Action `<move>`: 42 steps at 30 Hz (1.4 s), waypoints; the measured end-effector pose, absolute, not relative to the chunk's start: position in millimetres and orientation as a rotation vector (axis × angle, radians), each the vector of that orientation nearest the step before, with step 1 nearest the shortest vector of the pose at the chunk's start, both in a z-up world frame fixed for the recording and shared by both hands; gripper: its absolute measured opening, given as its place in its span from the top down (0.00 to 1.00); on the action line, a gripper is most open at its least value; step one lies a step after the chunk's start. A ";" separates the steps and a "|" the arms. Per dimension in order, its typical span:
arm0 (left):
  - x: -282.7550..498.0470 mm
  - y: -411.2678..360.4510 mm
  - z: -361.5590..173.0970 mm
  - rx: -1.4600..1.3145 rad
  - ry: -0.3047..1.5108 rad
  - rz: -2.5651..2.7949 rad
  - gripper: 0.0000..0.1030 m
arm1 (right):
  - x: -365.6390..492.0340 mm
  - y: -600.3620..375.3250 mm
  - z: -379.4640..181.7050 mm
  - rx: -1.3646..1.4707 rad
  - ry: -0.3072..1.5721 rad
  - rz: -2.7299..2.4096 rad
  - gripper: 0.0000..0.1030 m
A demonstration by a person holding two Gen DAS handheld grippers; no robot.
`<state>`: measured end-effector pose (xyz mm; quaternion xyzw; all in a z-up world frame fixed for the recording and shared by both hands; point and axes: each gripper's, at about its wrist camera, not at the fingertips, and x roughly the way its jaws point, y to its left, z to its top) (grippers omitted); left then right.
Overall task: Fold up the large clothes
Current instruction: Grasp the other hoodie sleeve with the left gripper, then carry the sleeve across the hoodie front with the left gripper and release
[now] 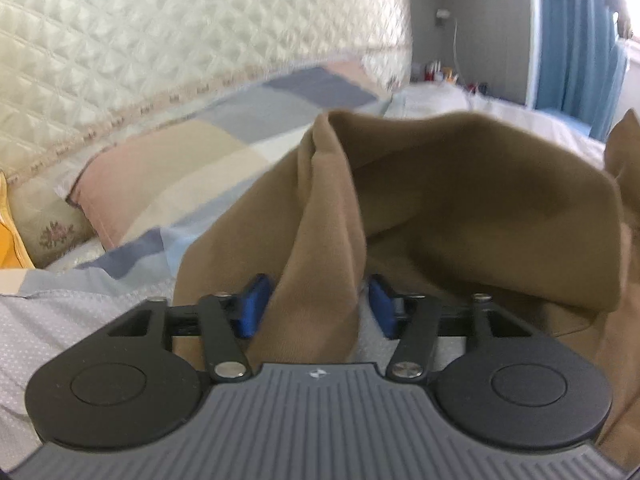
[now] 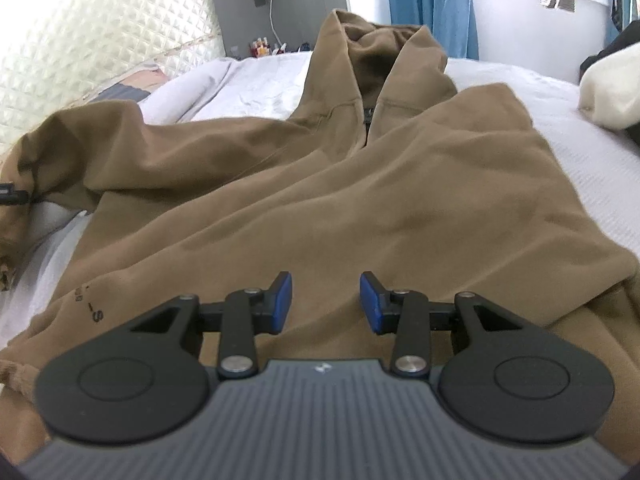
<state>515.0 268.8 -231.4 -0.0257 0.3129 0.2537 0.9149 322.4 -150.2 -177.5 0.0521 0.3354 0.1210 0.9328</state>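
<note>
Left tool (image 1: 316,308) pinches a brown hoodie (image 2: 320,184) fold between half-open pads, right tool (image 2: 326,300) hovers half-open and empty, the hoodie's long axis running toward twelve o'clock across the bed (image 2: 580,152).

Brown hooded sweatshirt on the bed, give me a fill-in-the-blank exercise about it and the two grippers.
1. The brown hooded sweatshirt lies on a white ____.
2. A fold of its fabric passes between the fingers of the ____ gripper.
3. Nothing is pinched between the ____ pads of the right gripper.
4. Its hood lies at the ____ end from the right gripper.

Missing words: bed; left; blue; far
</note>
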 end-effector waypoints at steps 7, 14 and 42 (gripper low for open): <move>493.1 265.5 -181.0 -0.150 0.643 0.406 0.93 | 322.1 -154.2 -176.3 0.126 0.687 0.252 0.60; 455.5 207.6 -73.8 -0.345 0.527 0.130 0.93 | 311.6 -166.9 -160.7 0.174 0.648 0.255 0.60; 460.7 -142.2 -269.2 -0.398 0.893 -0.442 0.91 | 296.8 -339.9 -152.7 0.621 0.566 0.065 0.59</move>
